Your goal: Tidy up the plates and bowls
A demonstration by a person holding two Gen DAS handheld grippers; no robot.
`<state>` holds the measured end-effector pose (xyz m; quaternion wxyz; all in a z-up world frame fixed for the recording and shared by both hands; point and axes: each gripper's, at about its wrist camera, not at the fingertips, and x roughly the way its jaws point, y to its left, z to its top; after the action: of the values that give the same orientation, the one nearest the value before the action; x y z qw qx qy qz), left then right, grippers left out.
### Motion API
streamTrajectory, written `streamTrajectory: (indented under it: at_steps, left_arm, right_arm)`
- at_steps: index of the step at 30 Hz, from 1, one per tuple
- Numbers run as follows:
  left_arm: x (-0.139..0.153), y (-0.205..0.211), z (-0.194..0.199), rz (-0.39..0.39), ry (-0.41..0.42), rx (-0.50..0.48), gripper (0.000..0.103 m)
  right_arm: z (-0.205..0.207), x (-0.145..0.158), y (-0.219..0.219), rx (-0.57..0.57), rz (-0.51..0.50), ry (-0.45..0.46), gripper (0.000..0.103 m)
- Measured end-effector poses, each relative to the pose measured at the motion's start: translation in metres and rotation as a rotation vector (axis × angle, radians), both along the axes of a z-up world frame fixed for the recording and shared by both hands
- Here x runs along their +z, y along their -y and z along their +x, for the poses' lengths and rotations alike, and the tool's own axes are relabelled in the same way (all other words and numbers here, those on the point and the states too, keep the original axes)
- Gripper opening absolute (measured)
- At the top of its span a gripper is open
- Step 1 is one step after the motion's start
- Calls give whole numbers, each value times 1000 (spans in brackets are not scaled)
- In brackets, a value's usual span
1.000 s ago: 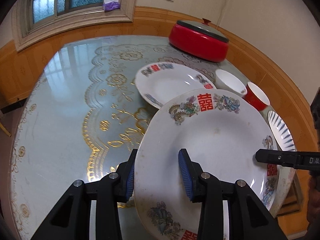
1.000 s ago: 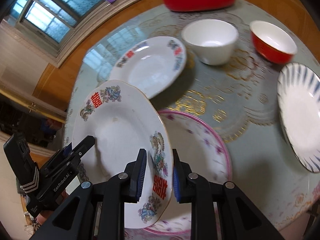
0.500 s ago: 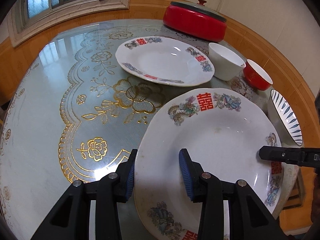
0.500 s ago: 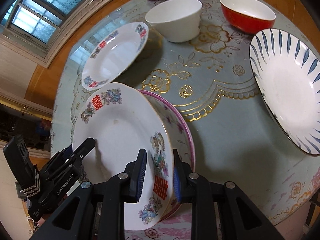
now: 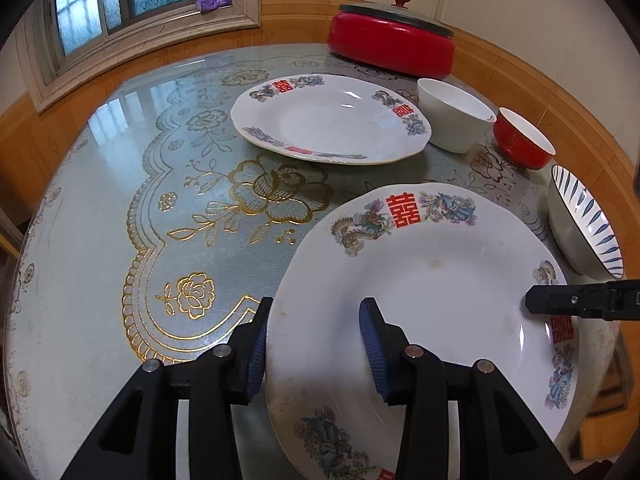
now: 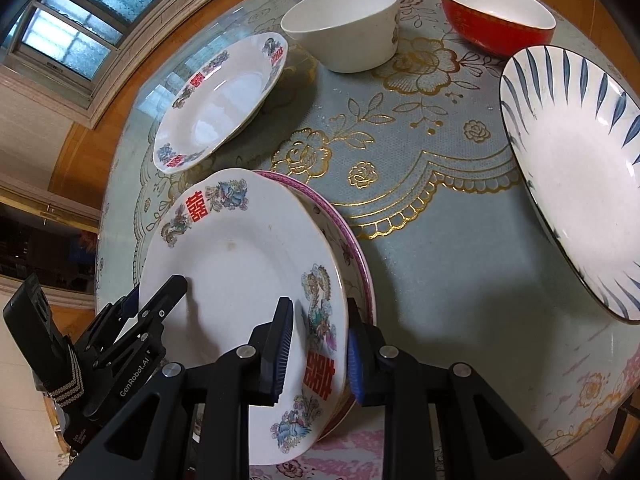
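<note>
A white plate with red characters and dragon prints [image 5: 432,280] [image 6: 248,264] rests on a pink-rimmed plate [image 6: 352,256] at the table's near edge. My left gripper [image 5: 314,344] straddles its near rim, jaws open wide around it; it also shows in the right wrist view [image 6: 156,300]. My right gripper [image 6: 318,344] straddles the rim of both stacked plates, jaws open; one finger [image 5: 568,304] shows in the left wrist view. A matching white plate [image 5: 328,120] [image 6: 220,100] lies farther back.
A white bowl [image 5: 456,116] [image 6: 344,24], a red bowl [image 5: 524,140] [image 6: 496,20] and a blue-striped bowl [image 5: 584,224] [image 6: 576,168] stand to the right. A red lidded pot [image 5: 392,44] sits at the back. The glass-topped table [image 5: 120,200] has a gold floral cloth.
The held plate came down onto the pink-rimmed plate. Both grippers' jaws have spread apart from its rim.
</note>
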<state>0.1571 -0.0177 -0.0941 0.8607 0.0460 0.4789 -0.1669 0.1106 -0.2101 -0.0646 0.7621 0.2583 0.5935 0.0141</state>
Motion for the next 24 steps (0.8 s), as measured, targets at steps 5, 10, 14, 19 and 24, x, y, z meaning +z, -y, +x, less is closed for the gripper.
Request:
streamTrajectory:
  at_steps: [5, 10, 14, 19, 24]
  left_arm:
    - [0, 0, -2, 13, 10, 2, 44]
    - [0, 2, -7, 21, 11, 2, 49]
    - [3, -1, -10, 6, 3, 11, 52]
    - [17, -9, -19, -29, 16, 23, 54]
    - [23, -6, -24, -25, 18, 8, 58]
  right_arm:
    - [0, 0, 1, -8, -6, -5, 25]
    - [-1, 2, 0, 1, -25, 0, 25]
    - [-3, 3, 1, -8, -7, 0, 25]
    - [-9, 7, 5, -13, 3, 4, 25]
    - [-15, 22, 9, -45, -22, 45, 25]
